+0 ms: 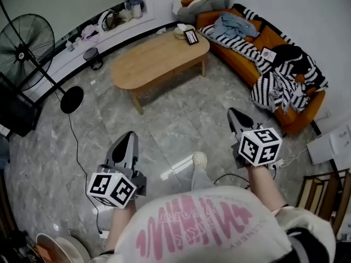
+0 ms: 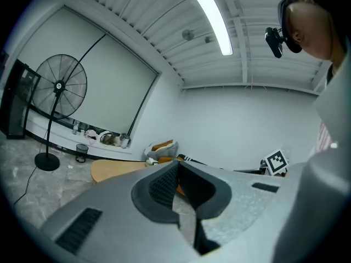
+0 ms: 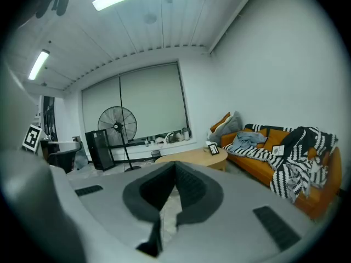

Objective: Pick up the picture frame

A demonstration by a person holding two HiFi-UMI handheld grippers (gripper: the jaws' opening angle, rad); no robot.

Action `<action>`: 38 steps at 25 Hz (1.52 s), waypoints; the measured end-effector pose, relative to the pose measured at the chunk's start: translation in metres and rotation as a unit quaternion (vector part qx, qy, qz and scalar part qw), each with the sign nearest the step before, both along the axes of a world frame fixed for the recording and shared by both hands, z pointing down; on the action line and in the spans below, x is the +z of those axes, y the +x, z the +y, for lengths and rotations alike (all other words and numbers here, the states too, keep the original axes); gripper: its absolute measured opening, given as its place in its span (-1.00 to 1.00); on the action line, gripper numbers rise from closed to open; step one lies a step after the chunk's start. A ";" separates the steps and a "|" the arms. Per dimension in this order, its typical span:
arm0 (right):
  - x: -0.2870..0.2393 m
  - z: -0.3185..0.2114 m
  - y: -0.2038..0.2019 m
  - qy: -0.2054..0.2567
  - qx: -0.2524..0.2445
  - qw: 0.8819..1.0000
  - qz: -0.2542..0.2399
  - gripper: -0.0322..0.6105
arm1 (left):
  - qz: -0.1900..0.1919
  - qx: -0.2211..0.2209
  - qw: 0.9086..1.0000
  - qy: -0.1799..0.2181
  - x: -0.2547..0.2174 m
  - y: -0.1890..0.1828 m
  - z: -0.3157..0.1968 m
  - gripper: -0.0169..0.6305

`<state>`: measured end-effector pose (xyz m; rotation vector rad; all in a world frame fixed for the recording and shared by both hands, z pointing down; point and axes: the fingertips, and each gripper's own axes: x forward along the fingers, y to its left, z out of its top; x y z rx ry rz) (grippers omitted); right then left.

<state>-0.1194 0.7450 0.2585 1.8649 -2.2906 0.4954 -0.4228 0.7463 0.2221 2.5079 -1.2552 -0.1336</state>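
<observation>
The frame stands on the far right end of the table, well apart from both grippers. It faces the near side, but its picture is too small to make out. A pale thing sits just beside it on the left; whether the two touch cannot be told.

The left gripper is held over the floor at near left. In the left gripper view its jaws stand together, tip to tip, with nothing between them. That view shows only the left part of the table over the jaws, and the frame cannot be made out there.

The right gripper is at near right, tilted slightly down. In the right gripper view its jaws also stand together and empty. There the frame shows small on the table's right end, past the jaw tips.

A sofa runs along the right wall, much of its seat covered by a striped blanket and other cloth. A white card lies on it, its print unreadable. A fan stands at far left, its cage cut off by the picture's edge. The person's shirt hides the nearest floor, and one shoe shows between the grippers.
</observation>
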 end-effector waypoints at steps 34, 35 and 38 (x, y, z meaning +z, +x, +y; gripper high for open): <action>0.034 -0.272 0.217 -0.046 0.036 0.992 -0.109 -0.89 | 0.027 -0.010 0.998 -0.049 0.026 0.187 -0.293 -0.94; 0.041 -0.275 0.217 -0.053 0.036 0.992 -0.108 -0.89 | 0.029 -0.010 0.998 -0.054 0.029 0.191 -0.299 -0.94; 0.062 -0.286 0.221 -0.076 0.037 0.991 -0.106 -0.89 | 0.032 -0.004 0.997 -0.064 0.038 0.202 -0.321 -0.94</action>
